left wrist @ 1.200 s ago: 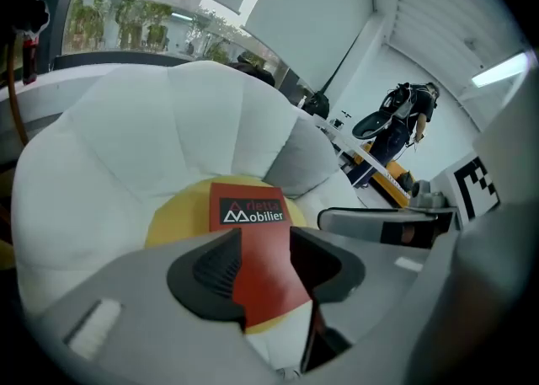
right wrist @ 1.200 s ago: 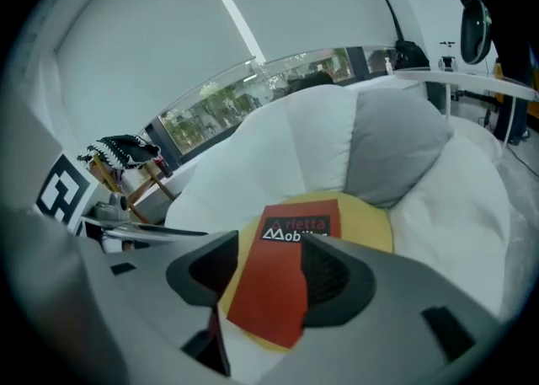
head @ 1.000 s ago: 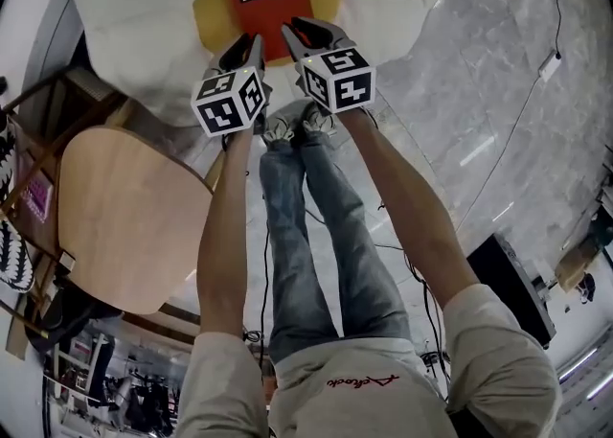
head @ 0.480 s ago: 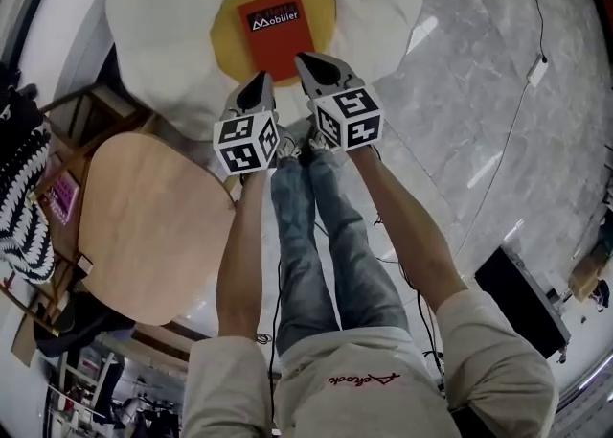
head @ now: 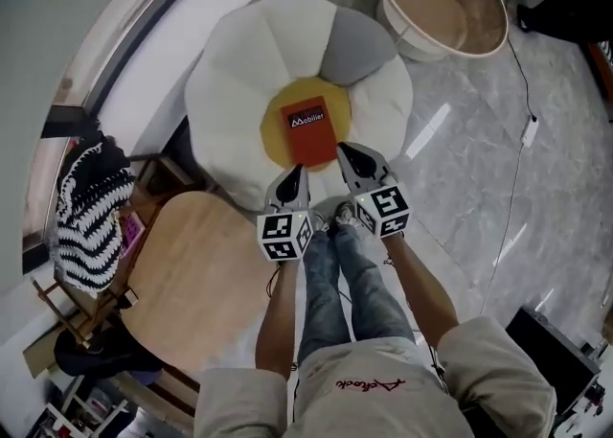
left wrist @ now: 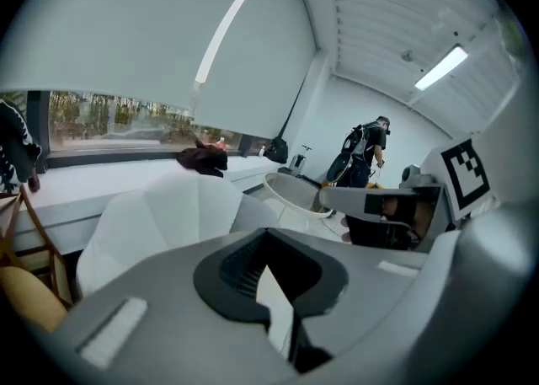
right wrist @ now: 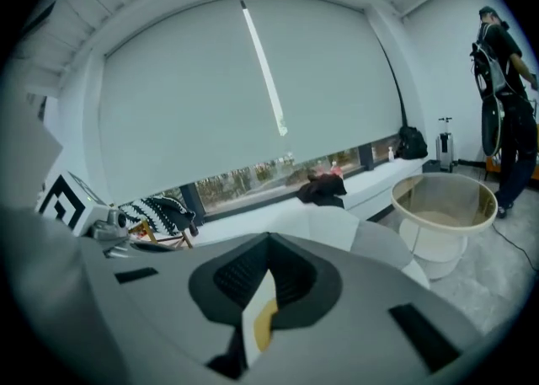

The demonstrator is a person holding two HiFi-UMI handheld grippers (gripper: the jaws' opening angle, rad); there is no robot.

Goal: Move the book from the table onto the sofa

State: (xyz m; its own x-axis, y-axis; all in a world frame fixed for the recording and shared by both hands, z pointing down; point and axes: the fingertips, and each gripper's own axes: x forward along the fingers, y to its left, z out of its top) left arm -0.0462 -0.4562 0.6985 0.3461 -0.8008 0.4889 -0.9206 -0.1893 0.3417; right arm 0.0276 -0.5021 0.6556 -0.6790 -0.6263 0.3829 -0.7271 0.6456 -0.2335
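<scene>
The orange-red rectangular book (head: 308, 144) lies flat on the yellow round centre of the flower-shaped fabric sofa (head: 239, 72), whose petals are white with one grey; judging by the task, the moving itself looks finished. The book sits in the middle of the cushion, where the surface seems the flattest, and I think this keeps it from sliding off. The left gripper (head: 293, 173) and the right gripper (head: 342, 150) are side by side at the near edge of the sofa, their tips close to the near end of the book in the head view, but I judge they are above it and not in contact. Both are fully closed and hold nothing (each gripper view shows the two jaws pressed together, with only a thin strip of sofa visible past them); probably they are kept together because there is nothing more to carry. The round counter of light wood (head: 196, 273) stands on the left, just beside the sofa and near the person's legs; so the way for the book is short. On the cover, a black band near the far edge carries the white word "Mobilier" with a small pointed logo; any smaller print I cannot read; the red cursive writing on the person's light shirt is also not clear to me.
</scene>
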